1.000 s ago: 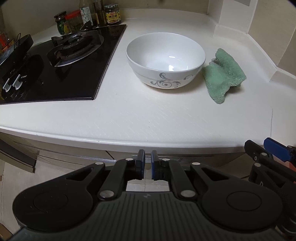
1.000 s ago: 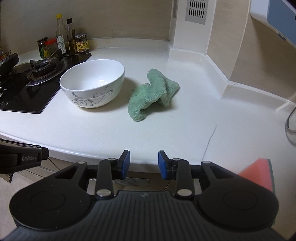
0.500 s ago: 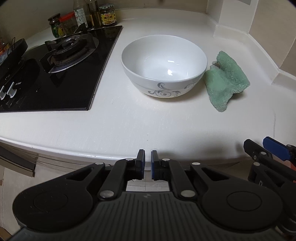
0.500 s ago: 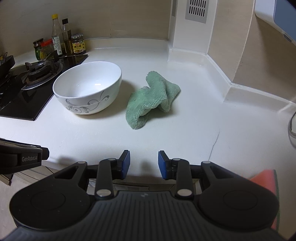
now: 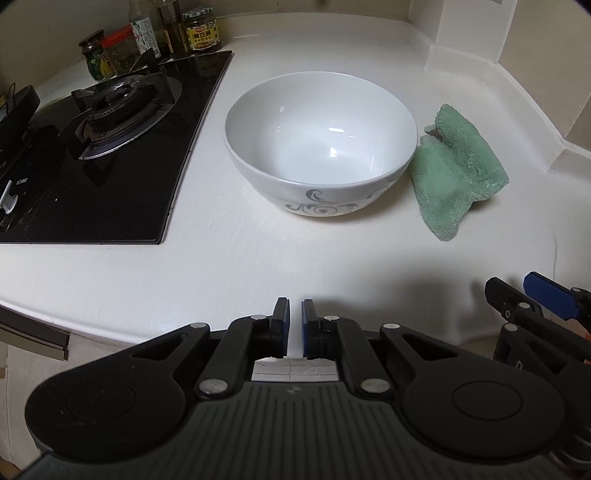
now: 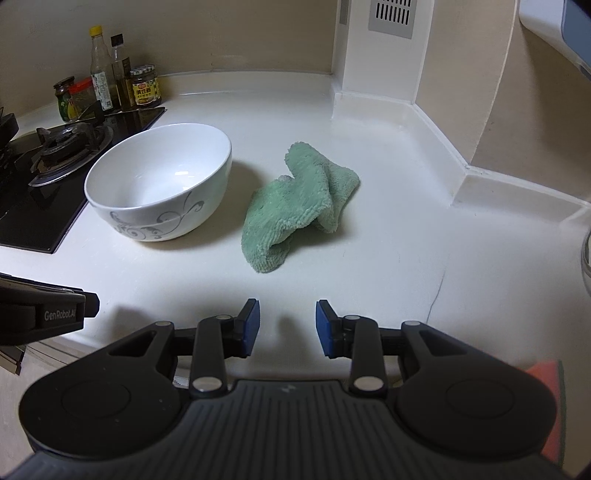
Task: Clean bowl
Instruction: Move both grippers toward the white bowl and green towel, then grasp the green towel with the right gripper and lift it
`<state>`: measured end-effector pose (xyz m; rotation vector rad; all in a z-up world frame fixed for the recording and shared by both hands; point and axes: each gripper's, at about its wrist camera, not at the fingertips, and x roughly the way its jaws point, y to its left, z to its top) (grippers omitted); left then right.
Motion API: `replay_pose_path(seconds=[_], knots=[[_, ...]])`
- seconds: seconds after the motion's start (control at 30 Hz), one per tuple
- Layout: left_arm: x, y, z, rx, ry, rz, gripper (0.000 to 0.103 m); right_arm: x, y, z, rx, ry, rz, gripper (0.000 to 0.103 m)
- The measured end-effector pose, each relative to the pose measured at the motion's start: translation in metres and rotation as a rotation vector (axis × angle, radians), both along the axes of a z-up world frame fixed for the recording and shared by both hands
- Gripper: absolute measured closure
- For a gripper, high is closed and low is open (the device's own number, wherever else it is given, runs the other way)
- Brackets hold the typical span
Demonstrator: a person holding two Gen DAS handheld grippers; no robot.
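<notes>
From the left wrist camera, the left gripper (image 5: 294, 325) hangs over the near edge of the white stone-look table (image 5: 229, 266), its blue-padded jaws nearly together with only a thin slit between them and nothing held. Straight ahead sits the round white ceramic bowl with grey scroll pattern (image 5: 320, 146), upright on the table, its inside bare and glossy. Just right of it lies the crumpled green terry cloth (image 5: 456, 171), its edge tucked close against the bowl's side; whether they touch is hard to tell. To the left, the black glass gas hob (image 5: 107, 162) with its burner grate, and behind that a cluster of sauce jars and bottles (image 5: 166, 33) at the wall. At the lower right edge, a blue pad of the right gripper (image 5: 546, 297) pokes in. Over to the right wrist camera: the right gripper (image 6: 287, 326) hovers above the front part of the table (image 6: 388, 240), jaws spread well apart, empty. The cloth (image 6: 297, 206) lies directly ahead of the gap, the bowl (image 6: 159, 186) off to the left beside it, well apart from the jaws. The hob (image 6: 40, 184) sits far left, the jars and bottles (image 6: 110, 88) beyond it, and the left gripper's black body (image 6: 40, 314) shows at the left edge.
</notes>
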<state>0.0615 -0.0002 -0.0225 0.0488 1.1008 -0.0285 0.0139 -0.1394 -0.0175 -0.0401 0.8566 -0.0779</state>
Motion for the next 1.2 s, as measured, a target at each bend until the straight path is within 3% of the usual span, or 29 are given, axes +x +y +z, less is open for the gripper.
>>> replay_pose_path(seconds=[1.2], knots=[[0.052, 0.004, 0.001, -0.013, -0.006, -0.024, 0.097, 0.047, -0.004, -0.001, 0.005, -0.009, -0.016, 0.074]])
